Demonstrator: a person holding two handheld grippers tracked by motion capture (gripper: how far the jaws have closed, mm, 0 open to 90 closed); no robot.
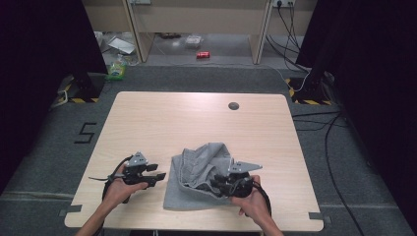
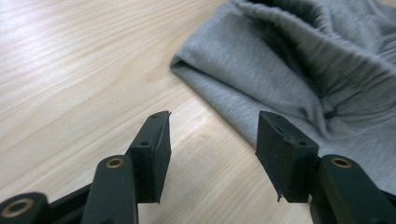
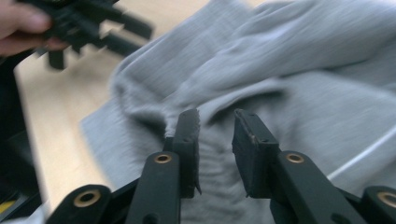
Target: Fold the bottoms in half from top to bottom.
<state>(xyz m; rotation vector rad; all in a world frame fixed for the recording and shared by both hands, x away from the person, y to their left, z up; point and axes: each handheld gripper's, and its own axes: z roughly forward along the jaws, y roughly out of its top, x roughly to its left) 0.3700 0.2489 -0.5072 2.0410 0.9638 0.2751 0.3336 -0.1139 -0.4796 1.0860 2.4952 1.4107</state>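
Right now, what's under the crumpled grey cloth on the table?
The crumpled grey fabric garment lies directly on the light wooden table, whose bare wood shows around its edges. Whether anything lies beneath its folds cannot be seen; the fabric covers that.

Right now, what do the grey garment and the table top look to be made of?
The garment: soft knit fabric, likely cotton jersey or fleece, matte; it shows fine ribbing and limp folds. The table top: pale wood or wood-look laminate, smooth with a slight sheen; straight grain lines and soft reflections show, so which of the two stays open.
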